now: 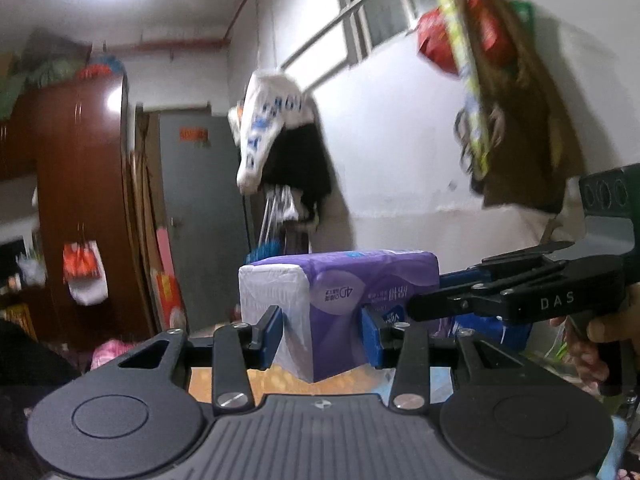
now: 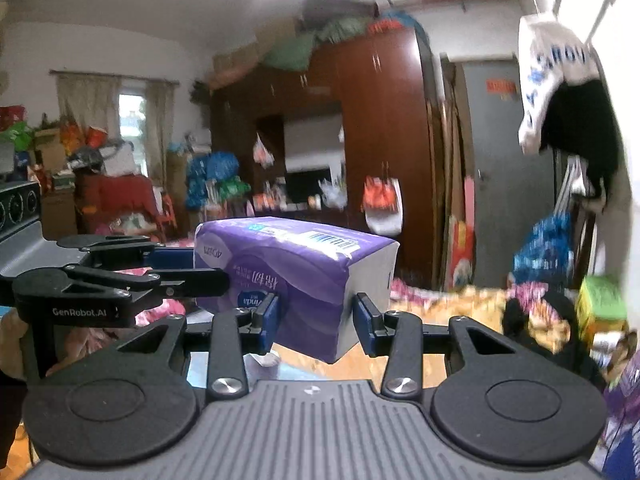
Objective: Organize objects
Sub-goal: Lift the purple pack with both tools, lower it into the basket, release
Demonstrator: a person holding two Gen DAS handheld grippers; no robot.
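A purple and white tissue pack (image 1: 340, 304) is held up in the air between both grippers. My left gripper (image 1: 322, 338) is shut on its near white end, blue pads pressing both sides. My right gripper comes in from the right of the left wrist view (image 1: 460, 300) and clamps the pack's far end. In the right wrist view the same pack (image 2: 296, 276) sits between my right gripper's (image 2: 316, 328) blue pads, and the left gripper (image 2: 160, 280) reaches in from the left and grips its other end.
A brown wardrobe (image 2: 384, 140) and a grey door (image 1: 200, 216) stand behind. Clothes and bags hang on the white wall (image 1: 280, 148). Bags and boxes crowd the floor and far shelves (image 2: 216, 184). A wooden floor (image 1: 280, 384) lies below the pack.
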